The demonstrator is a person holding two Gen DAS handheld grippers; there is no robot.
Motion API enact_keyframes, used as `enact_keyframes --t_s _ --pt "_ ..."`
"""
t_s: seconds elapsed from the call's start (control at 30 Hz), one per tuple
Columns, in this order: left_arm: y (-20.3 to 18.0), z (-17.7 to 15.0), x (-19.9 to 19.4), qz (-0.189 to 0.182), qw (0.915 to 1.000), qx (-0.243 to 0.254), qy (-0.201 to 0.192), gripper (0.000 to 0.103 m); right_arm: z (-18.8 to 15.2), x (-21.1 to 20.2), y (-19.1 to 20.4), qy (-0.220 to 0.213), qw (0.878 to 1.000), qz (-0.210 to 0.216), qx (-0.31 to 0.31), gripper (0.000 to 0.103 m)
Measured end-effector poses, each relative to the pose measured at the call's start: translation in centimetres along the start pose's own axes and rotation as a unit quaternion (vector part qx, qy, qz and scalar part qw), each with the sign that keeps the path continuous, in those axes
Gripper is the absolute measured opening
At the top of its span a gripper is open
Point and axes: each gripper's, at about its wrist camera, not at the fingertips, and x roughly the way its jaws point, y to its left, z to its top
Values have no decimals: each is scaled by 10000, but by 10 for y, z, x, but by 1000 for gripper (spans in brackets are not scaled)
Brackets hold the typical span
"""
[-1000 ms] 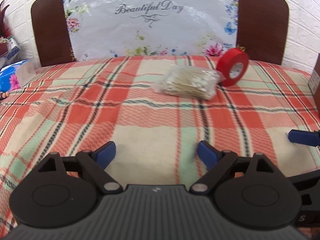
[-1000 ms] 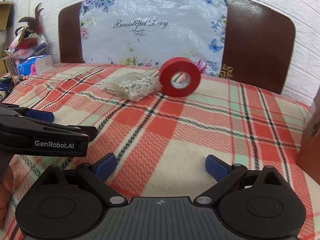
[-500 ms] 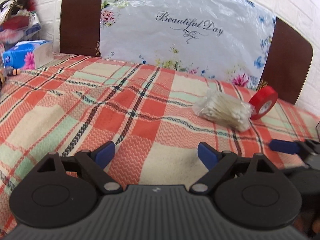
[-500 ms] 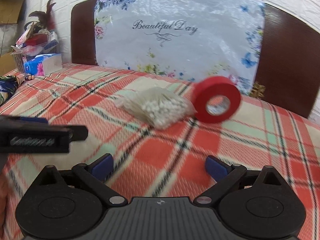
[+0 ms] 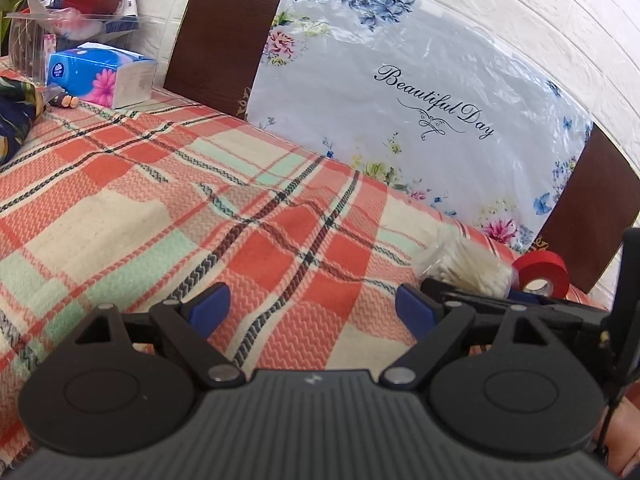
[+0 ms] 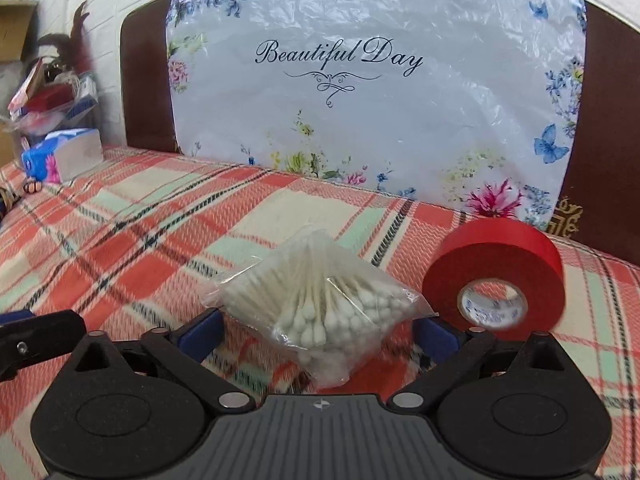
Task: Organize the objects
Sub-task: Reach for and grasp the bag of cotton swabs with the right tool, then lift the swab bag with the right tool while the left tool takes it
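Observation:
A clear bag of cotton swabs point(image 6: 320, 304) lies on the plaid blanket point(image 6: 140, 240). It sits between the fingers of my right gripper point(image 6: 320, 334), whose jaws are closing; the blue pads stand at the bag's edges without squeezing it. A red tape roll point(image 6: 496, 280) stands on edge just right of the bag. In the left wrist view the swab bag point(image 5: 468, 264) and red tape roll point(image 5: 542, 272) are far right, with the right gripper point(image 5: 520, 304) in front of them. My left gripper point(image 5: 312, 308) is open over bare blanket, nothing between its fingers.
A dark headboard point(image 6: 144, 80) with a plastic-wrapped floral "Beautiful Day" panel point(image 6: 360, 100) bounds the far side. A blue tissue box point(image 5: 100, 76) and a pile of clutter point(image 5: 80, 0) sit at the far left. A dark patterned cloth point(image 5: 16, 116) lies at the left edge.
My right gripper has moved forward until the swab bag lies between its fingers, which have narrowed slightly. The left gripper has rolled and swung left, so bag and tape now sit at its right edge.

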Motion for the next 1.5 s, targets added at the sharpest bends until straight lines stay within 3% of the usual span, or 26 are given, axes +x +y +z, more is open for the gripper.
enact_keyframes --t_s 0.07,0.1,0.17,0.23,0.4,0.43,0.47,0.53,0.57,0.67,0.83,0.9,0.93,1.03,1.23,1.5 --pt "-1 0 0 30 10000 51 0 91 -1 -4 2 -144 9998 73 -79 53" --pt "-2 -1 0 38 10000 60 3 91 -2 -6 5 -211 9996 82 -151 40" --pt "-2 -1 0 51 10000 82 10 91 -4 -10 11 -259 9990 50 -350 17" --pt "-3 -1 1 79 9999 129 23 91 -7 -14 17 -257 9983 11 -524 2" --pt "-2 0 0 66 9999 140 40 91 -13 -29 23 -177 9977 -93 -646 4" --pt "-1 0 0 51 9999 114 36 91 -14 -33 24 -199 9974 -139 -672 11" --pt "-1 0 0 40 9999 97 36 91 -15 -37 25 -257 9969 -202 -713 36" --pt "-1 0 0 21 10000 85 32 92 -16 -47 27 -561 9952 -244 -757 73" --pt "-1 0 0 7 10000 68 27 92 -17 -52 29 -791 9930 -282 -833 75" --pt "-1 0 1 -23 10000 67 23 92 -9 -44 40 -1052 9831 -513 -1405 78" --pt "1 0 1 -57 10000 26 5 92 17 -4 32 -662 9863 -414 -1453 77" --pt "0 0 1 -46 10000 35 2 92 23 8 28 -498 9877 -239 -1463 61" --pt "0 0 2 -42 10000 39 3 92 24 13 27 -350 9885 -103 -1469 41" --pt "0 0 2 -19 10000 59 6 92 18 11 31 -300 9875 -17 -1550 38" --pt "-3 -1 3 61 9998 167 49 93 -15 -29 36 -314 9834 -118 -1784 38" --pt "-21 -7 3 382 9964 709 271 94 -90 -135 18 -197 9809 -403 -1891 38"
